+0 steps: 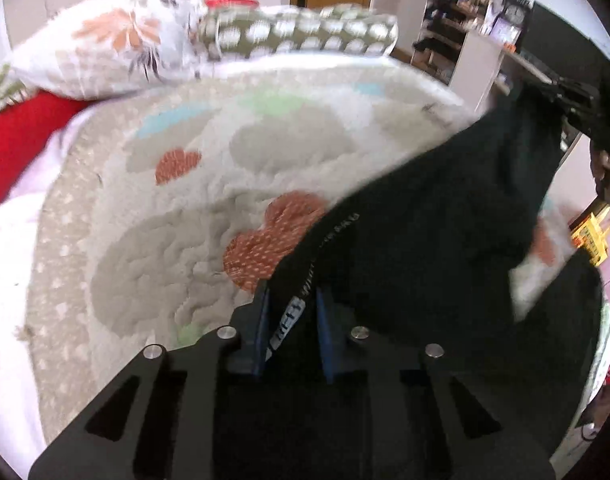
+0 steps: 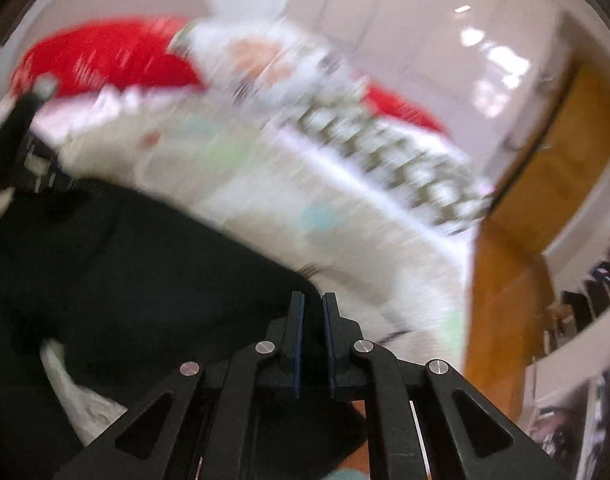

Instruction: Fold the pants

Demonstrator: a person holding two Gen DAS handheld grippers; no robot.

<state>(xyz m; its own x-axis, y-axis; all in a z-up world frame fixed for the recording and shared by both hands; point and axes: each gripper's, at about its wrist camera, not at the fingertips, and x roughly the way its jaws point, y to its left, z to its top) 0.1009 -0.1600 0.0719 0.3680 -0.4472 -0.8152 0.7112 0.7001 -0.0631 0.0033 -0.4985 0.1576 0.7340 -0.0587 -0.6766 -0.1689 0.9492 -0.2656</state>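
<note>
Between the blue pads of the left tongs (image 1: pixel 292 312) we see the waistband edge of the black pants (image 1: pixel 445 216), with a white label and a line of pale lettering running up the hem. We read the left tongs as clamped narrow on that hem; the fabric fills the gap between the pads. From this grip the pants stretch up and to the right across the quilted bed cover (image 1: pixel 209 184), lifted clear of it along the upper edge. At the far end of that stretch, in the left wrist view, we see the right tongs (image 1: pixel 545 86) holding the opposite corner of the garment, and the cloth hangs in a slack curve between the two grips.

In the right wrist view, which is heavily blurred, the right tongs (image 2: pixel 313 320) stand nearly closed, with dark fabric gathered around and below the pads. We take this as a pinch on the pants (image 2: pixel 145 280), although the blur hides the exact contact. The garment spreads to the left of these tongs and reaches the left tongs (image 2: pixel 41 172) at the left edge of the view.

Beyond the pants, the bed cover carries grey, orange, green and blue patches. A floral pillow (image 1: pixel 105 52) and a dotted pillow (image 1: pixel 305 32) lie at the head of the bed, beside a red pillow (image 1: pixel 17 136). A wooden door (image 2: pixel 565 152) stands past the bed.
</note>
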